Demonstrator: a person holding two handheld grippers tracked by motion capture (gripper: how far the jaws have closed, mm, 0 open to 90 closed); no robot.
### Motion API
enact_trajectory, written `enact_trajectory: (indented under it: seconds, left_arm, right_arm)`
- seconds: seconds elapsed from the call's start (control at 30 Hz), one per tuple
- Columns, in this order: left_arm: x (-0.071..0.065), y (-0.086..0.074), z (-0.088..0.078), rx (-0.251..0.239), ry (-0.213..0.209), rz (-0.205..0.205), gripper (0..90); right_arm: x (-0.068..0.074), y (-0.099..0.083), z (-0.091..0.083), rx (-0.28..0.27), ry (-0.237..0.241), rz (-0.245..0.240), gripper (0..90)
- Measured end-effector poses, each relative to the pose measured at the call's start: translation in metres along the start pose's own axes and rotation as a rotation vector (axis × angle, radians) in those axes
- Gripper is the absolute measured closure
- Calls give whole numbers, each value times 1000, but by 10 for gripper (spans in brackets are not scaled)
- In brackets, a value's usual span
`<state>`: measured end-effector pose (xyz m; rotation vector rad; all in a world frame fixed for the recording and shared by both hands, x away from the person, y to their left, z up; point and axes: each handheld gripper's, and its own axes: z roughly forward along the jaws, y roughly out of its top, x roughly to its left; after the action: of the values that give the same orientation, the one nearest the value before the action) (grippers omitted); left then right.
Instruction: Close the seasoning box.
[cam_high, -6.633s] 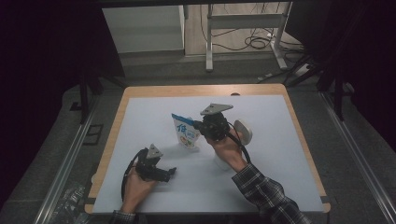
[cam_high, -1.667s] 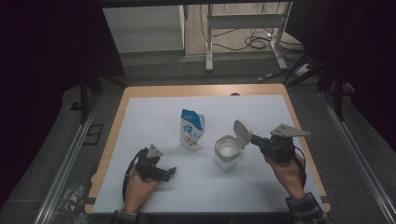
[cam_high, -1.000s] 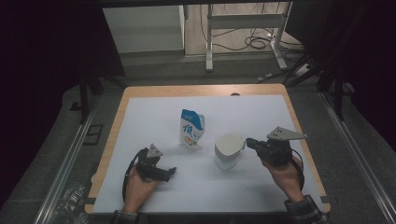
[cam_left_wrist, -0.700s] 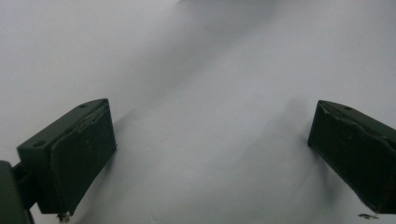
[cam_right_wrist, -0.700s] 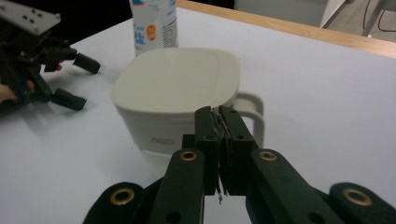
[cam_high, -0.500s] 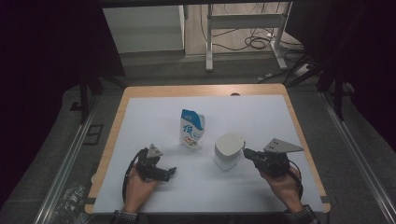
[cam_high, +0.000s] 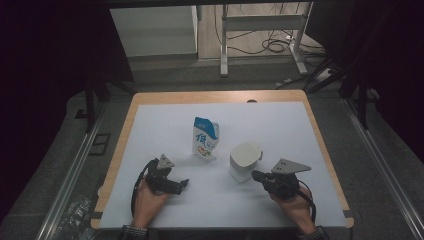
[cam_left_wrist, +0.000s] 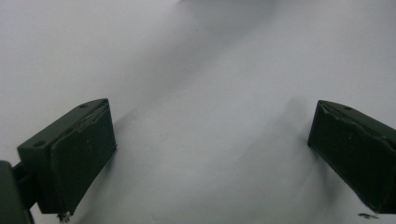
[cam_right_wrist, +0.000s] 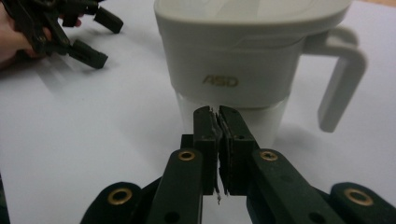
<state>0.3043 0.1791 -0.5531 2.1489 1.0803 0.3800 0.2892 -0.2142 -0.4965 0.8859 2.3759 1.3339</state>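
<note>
Lowered since the earlier frames, the right gripper now sits near the table; the jug's lid has come down.

Left gripper (cam_high: 184, 184) rests on the table (cam_high: 300, 130), jaws wide apart, nothing between. Pouch (cam_high: 205, 138) stands mid-table. Jug (cam_high: 243, 161) just right of it. Right gripper (cam_high: 255, 175), jaws together, points at the jug's base.

White lidded jug (cam_high: 244, 161), handle at its side, clear lower body, lid apparently shut, upright on the white table cover right of centre.
</note>
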Motion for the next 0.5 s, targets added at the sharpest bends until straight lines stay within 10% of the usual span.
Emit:
enact_trajectory:
  seconds: [0.5]
  left_arm:
    - [0, 0, 0, 0, 1, 1, 11]
  right_arm:
    - [9, -13, 22, 55, 2, -37, 858]
